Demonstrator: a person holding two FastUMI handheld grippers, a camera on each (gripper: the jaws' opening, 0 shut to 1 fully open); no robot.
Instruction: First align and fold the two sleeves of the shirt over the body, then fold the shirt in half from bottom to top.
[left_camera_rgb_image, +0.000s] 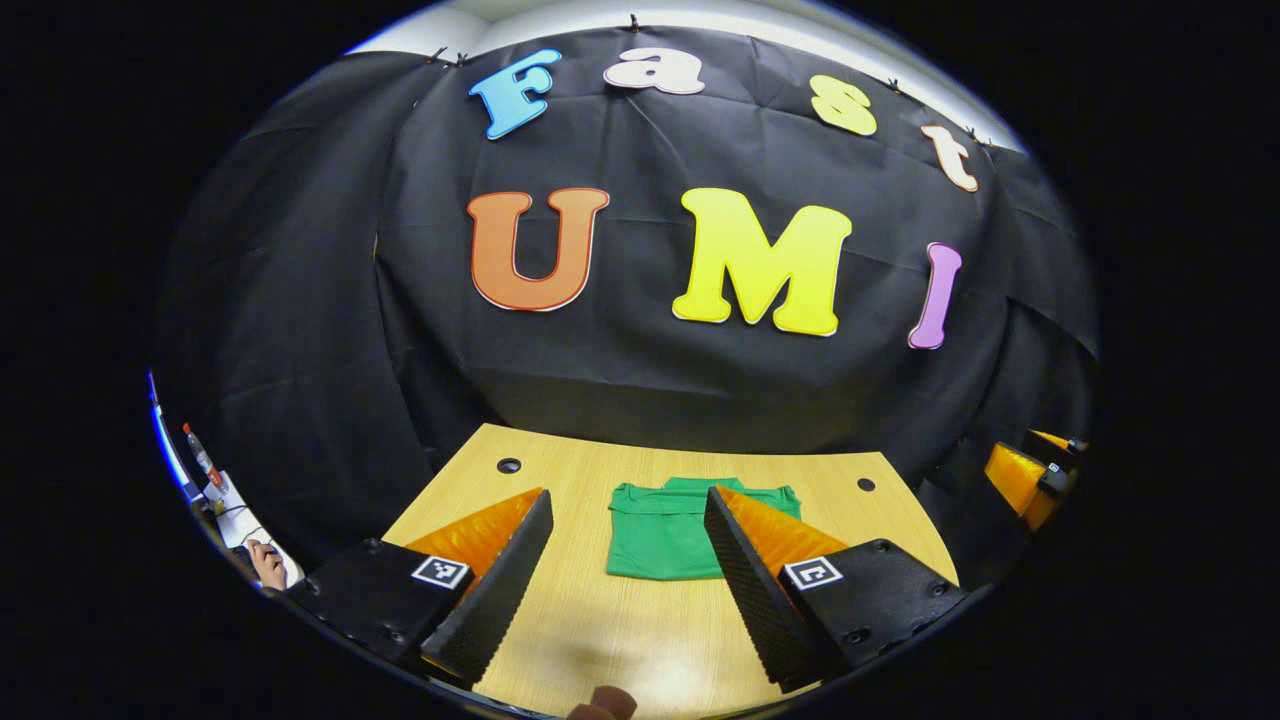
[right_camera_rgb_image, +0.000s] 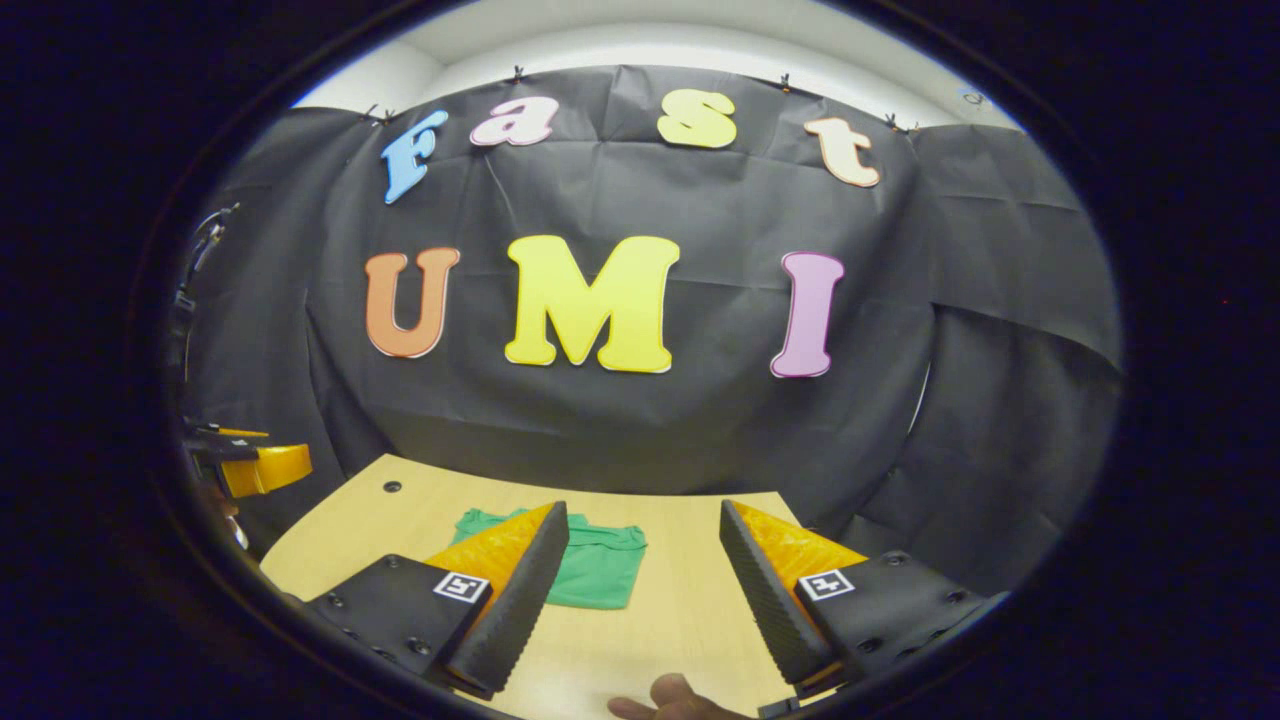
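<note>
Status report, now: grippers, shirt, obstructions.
Left gripper open, right gripper open, both above table. Green shirt lies folded, unheld. Nothing in the way.

I see the green shirt (left_camera_rgb_image: 660, 530) lying flat on the wooden table (left_camera_rgb_image: 640, 640), folded into a compact rectangle, collar at the far edge. It sits ahead of my left gripper (left_camera_rgb_image: 625, 575), apart from both fingers, and ahead-left of my right gripper (right_camera_rgb_image: 640, 590).

Right claw (right_camera_rgb_image: 640, 580) spread wide, folded shirt (right_camera_rgb_image: 590, 565) on table (right_camera_rgb_image: 690, 600)
</note>
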